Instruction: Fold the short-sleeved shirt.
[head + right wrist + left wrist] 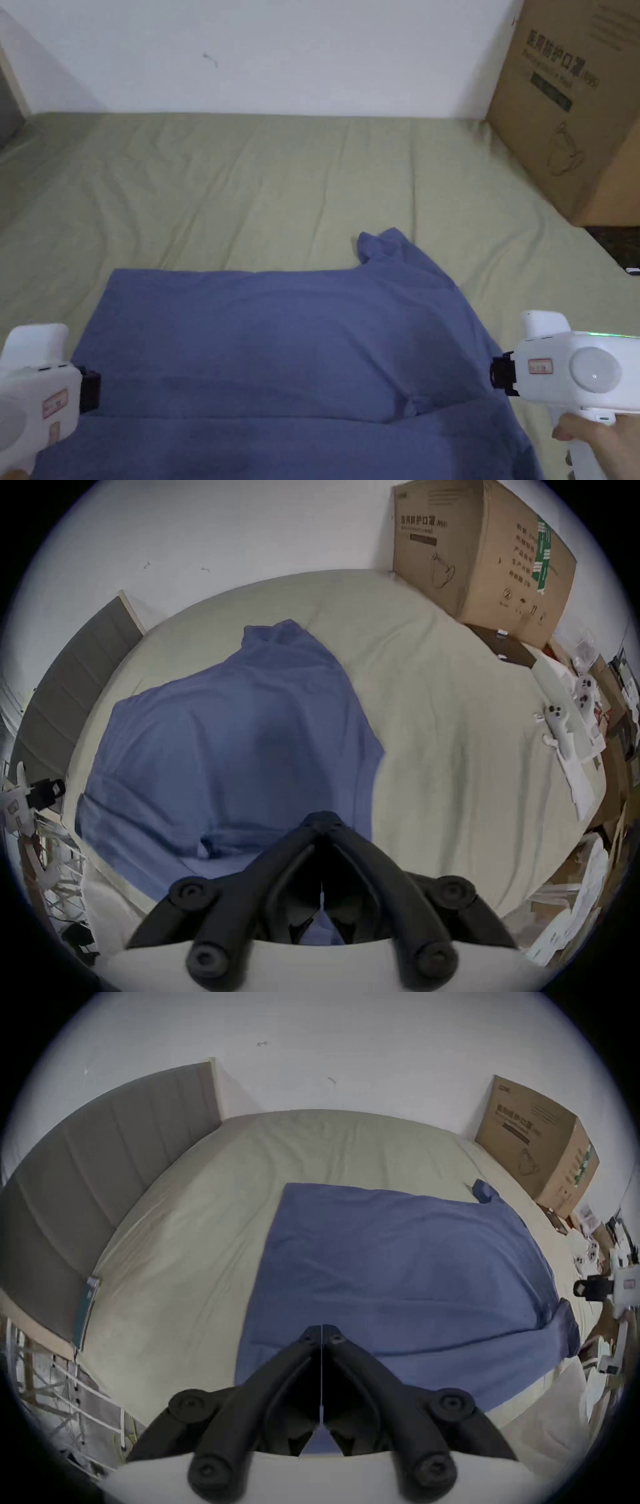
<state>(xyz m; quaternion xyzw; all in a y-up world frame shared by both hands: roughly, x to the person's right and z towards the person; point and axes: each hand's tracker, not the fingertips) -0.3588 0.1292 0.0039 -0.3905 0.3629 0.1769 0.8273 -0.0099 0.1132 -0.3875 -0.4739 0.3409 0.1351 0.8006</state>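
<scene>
The blue shirt (pixel 281 350) lies spread on the green bedsheet (pixel 250 181), one sleeve (pixel 381 244) bunched at its far edge. The left gripper (pixel 322 1333) and right gripper (pixel 322 821) sit at its sides, jaws closed together, gripping no cloth. A cardboard box (pixel 575 106) stands far right

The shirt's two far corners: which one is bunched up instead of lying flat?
The far right corner of the blue shirt, toward the cardboard box, is crumpled into a small raised lump. The far left corner lies flat and square on the bedsheet.
</scene>
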